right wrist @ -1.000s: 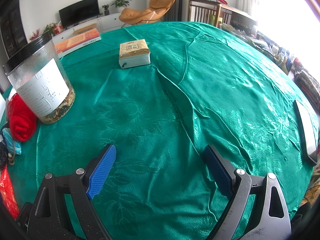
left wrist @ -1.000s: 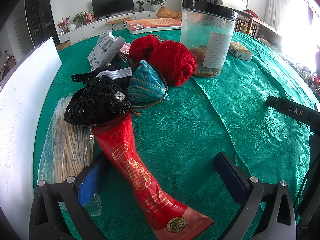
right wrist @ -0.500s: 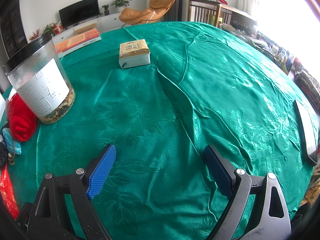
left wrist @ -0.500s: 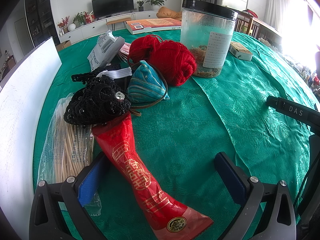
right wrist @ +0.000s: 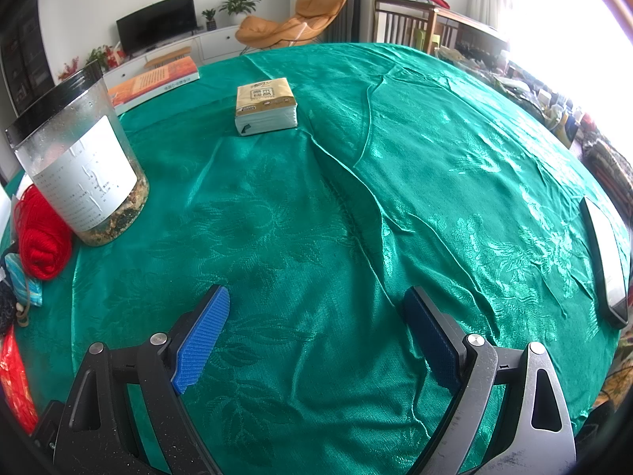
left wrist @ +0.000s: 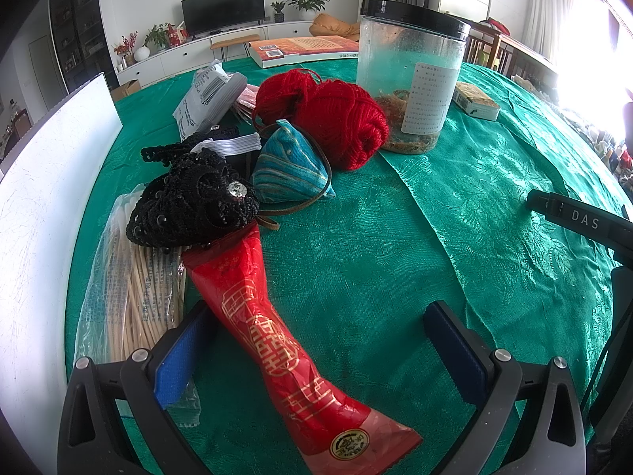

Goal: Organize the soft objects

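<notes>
two grippers are in view, operator, and both of yours stand with jaws spread wide and nothing between the pads. your left gripper (left wrist: pixel 320 350) sits low over the green tablecloth (left wrist: pixel 455 213), straddling the lower end of a red foil packet (left wrist: pixel 269 328) that runs between its fingers without either pad touching it. the packet's upper end lies under a black beaded crochet piece (left wrist: pixel 190 206). just beside that piece, a blue striped fabric pouch (left wrist: pixel 289 170) leans against a ball of red yarn (left wrist: pixel 340 118), and the yarn touches a clear plastic jar (left wrist: pixel 411 83) with a black lid. a bag of wooden sticks (left wrist: pixel 134 293) lies to the left of the packet, partly under the crochet piece. a white elastic band (left wrist: pixel 233 144) and a grey printed mailer (left wrist: pixel 205 97) sit behind them. your right gripper (right wrist: pixel 316 334) hovers over bare cloth, well apart from the soft items. a tissue pack (right wrist: pixel 266 106) lies far ahead of it, and a phone (right wrist: pixel 605 265) rests near the table's right edge.
</notes>
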{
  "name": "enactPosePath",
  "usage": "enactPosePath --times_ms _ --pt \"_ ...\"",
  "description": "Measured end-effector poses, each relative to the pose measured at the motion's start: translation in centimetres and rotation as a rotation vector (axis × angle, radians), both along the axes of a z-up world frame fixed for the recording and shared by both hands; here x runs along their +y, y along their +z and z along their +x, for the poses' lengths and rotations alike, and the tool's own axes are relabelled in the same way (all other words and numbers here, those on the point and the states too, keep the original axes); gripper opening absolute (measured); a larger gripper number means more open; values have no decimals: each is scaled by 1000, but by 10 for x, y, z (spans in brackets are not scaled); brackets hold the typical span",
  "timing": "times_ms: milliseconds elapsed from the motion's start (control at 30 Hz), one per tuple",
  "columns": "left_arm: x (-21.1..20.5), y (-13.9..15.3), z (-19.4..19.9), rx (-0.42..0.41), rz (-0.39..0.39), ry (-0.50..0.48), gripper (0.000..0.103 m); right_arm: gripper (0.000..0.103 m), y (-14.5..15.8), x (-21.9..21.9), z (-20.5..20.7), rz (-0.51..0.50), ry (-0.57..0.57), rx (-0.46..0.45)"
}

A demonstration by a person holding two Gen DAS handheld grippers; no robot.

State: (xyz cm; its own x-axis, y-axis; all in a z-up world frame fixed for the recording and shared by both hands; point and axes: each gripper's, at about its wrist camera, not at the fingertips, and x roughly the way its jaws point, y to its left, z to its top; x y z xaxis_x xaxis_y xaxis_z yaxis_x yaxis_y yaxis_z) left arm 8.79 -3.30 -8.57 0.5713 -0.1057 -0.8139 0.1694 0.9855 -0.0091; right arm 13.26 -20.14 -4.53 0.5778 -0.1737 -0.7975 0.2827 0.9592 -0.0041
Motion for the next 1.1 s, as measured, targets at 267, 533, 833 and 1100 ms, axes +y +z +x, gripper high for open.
enactPosePath --times_ms 267,533,833,1100 --pt "0 0 0 0 0 0 103 92 1 0 0 0 0 0" --pt "0 0 0 0 0 0 103 92 -1 0 0 0 1 0" --pt "10 6 -28 33 -48 -28 103 92 0 0 0 0 1 0" --pt "36 64 -46 -59 -127 -50 103 92 0 0 0 0 1 0"
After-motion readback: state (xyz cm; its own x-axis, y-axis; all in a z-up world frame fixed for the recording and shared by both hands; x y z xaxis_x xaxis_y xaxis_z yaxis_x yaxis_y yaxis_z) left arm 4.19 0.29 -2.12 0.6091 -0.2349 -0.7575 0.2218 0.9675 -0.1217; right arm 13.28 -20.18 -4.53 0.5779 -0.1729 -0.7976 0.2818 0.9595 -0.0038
